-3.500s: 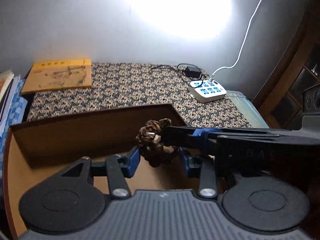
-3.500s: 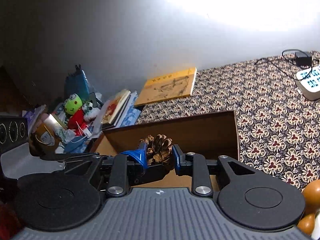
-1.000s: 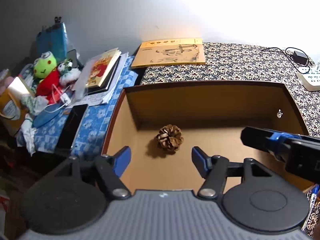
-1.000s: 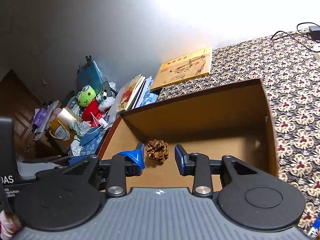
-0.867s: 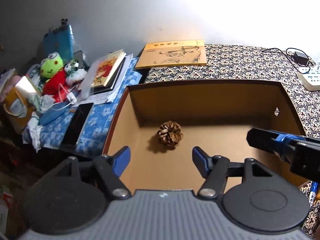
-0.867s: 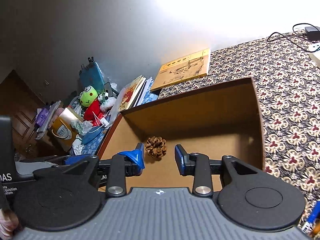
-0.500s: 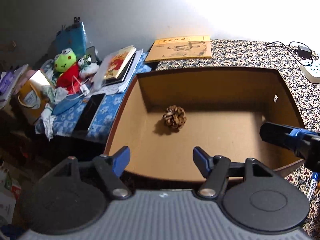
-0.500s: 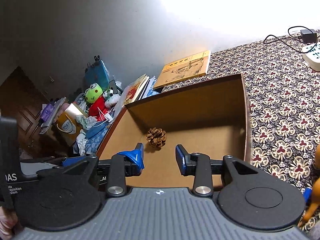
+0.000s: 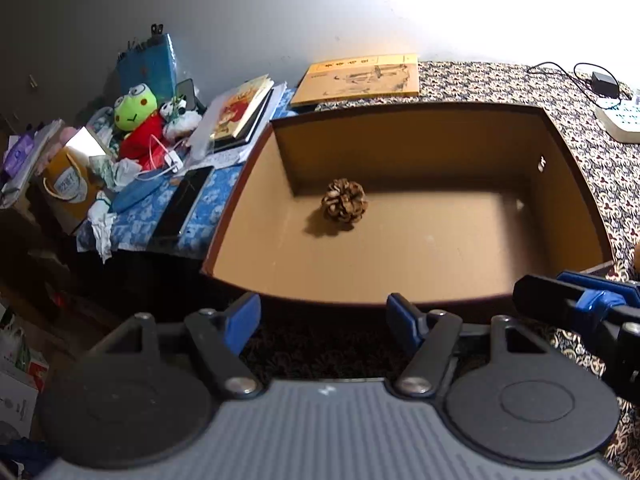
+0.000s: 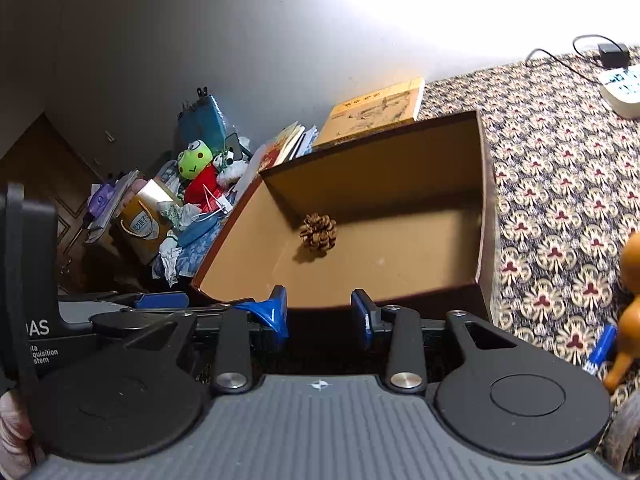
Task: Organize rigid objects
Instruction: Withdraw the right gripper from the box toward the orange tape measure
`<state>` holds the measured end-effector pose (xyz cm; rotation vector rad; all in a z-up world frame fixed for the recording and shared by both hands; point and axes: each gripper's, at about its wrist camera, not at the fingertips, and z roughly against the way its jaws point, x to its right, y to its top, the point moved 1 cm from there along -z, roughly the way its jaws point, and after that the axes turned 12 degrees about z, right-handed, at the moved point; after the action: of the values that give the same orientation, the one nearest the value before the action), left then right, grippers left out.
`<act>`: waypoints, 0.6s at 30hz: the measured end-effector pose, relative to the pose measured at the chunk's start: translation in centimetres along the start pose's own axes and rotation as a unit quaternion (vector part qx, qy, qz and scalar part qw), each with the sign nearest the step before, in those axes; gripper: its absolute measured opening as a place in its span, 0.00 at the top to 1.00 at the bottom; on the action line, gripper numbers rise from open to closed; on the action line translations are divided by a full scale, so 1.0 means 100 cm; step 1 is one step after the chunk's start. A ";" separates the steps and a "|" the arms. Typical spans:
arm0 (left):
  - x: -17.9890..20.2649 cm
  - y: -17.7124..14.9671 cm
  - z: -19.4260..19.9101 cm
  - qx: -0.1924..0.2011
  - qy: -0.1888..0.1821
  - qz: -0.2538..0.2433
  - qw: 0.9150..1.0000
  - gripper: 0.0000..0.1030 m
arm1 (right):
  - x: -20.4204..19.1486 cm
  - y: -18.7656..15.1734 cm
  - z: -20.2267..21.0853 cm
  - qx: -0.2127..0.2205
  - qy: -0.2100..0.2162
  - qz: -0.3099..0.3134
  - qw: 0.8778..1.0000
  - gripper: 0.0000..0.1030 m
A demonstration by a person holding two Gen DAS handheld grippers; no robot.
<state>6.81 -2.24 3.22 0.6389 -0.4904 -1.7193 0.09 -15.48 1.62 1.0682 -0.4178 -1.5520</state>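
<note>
A brown pine cone (image 9: pixel 344 205) (image 10: pixel 319 231) lies alone on the floor of an open cardboard box (image 9: pixel 576 184) (image 10: pixel 485 216), near its back-left corner. My left gripper (image 9: pixel 323 320) hangs open in front of the box's near wall, holding nothing. My right gripper (image 10: pixel 322 314) is open too and empty, just short of the same wall. The right gripper's blue-tipped fingers (image 9: pixel 576 300) show at the right edge of the left wrist view. An orange gourd-shaped object (image 10: pixel 630 300) stands on the patterned cloth right of the box.
A yellow book (image 9: pixel 360 79) lies behind the box. To its left sit books, a phone (image 9: pixel 182 202), a frog plush (image 9: pixel 138 118) and clutter. A white power strip (image 9: pixel 620 120) with cable is at the far right, and a blue pen (image 10: pixel 600 346) lies by the gourd.
The right gripper let go of the pine cone, which now rests in the box. Both grippers drew back and up from the box, so more of it shows.
</note>
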 end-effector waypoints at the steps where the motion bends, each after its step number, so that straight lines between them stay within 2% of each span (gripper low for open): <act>1: 0.001 -0.003 0.001 -0.001 -0.001 -0.001 1.000 0.33 | 0.001 -0.003 0.001 -0.002 0.000 -0.002 1.000 0.82; 18: 0.006 -0.051 -0.003 -0.044 0.003 -0.025 0.999 0.33 | 0.006 -0.052 0.001 -0.045 -0.014 -0.032 0.998 0.82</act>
<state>3.10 -1.65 -0.32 0.5975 -0.3948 -1.7756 -3.03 -14.55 -2.47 1.0003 -0.3327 -1.6284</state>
